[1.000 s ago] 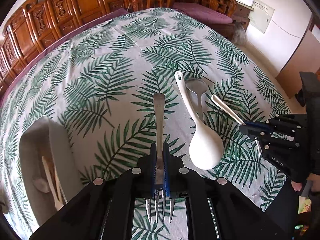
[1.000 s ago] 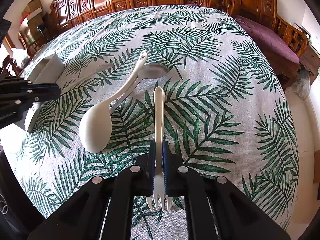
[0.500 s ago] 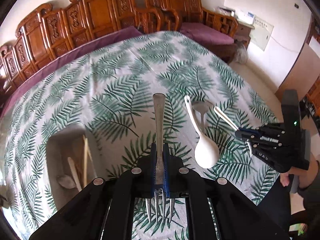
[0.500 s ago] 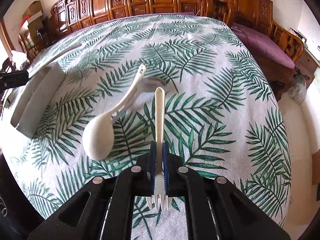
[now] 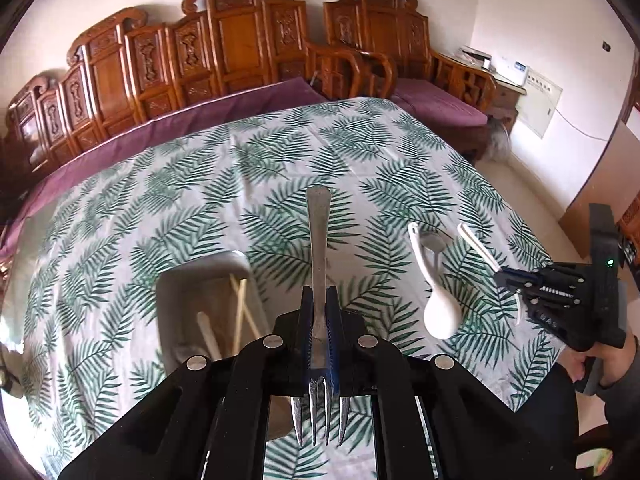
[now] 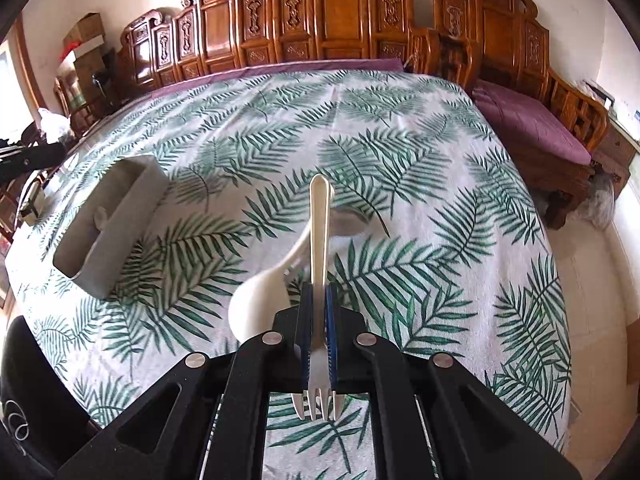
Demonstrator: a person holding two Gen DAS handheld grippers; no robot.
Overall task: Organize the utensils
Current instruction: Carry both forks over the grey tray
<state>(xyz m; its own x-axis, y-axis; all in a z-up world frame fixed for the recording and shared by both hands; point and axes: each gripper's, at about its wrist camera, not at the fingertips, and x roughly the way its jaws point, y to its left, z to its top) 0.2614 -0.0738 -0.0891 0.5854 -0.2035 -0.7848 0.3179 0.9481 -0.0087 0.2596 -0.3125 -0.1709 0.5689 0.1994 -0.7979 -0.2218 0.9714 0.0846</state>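
Steel first: the metal fork [image 5: 319, 280] is clamped in the left claw [image 5: 319, 336], tines at the bottom centre of the left wrist frame, nearest the lens, handle running straight up the frame to its blunt end over the desk [image 5: 200, 184]. In the right wrist frame the right claw [image 6: 319, 336] is clenched the same way on a white plastic fork [image 6: 320, 264], tines low at bottom centre, long axis vertical, handle tip at mid frame.

Just beyond the left claw, left of the steel handle, sits the grey tray [image 5: 168, 304], long axis running up the frame; chopsticks [image 5: 240, 312] and a pale utensil lie inside it lengthwise. In the right wrist frame the same tray [image 6: 132, 208] lies at the left, well apart from the plastic fork.

Right of centre in the left wrist frame a white ladle [image 5: 434, 292] lies on the cloth, bowl toward the lens, handle pointing up the frame; its handle crosses a metal spoon [image 5: 434, 245] whose bowl is at the far end. In the right wrist frame the ladle [image 6: 260, 304] lies just behind the claw, handle slanting up to the right.

Past these, the leaf-print cloth is bare up to the far edge of the desk, at the upper middle of both frames. Carved wooden benches [image 6: 320, 12] with purple cushions stand close against the far and right edges.
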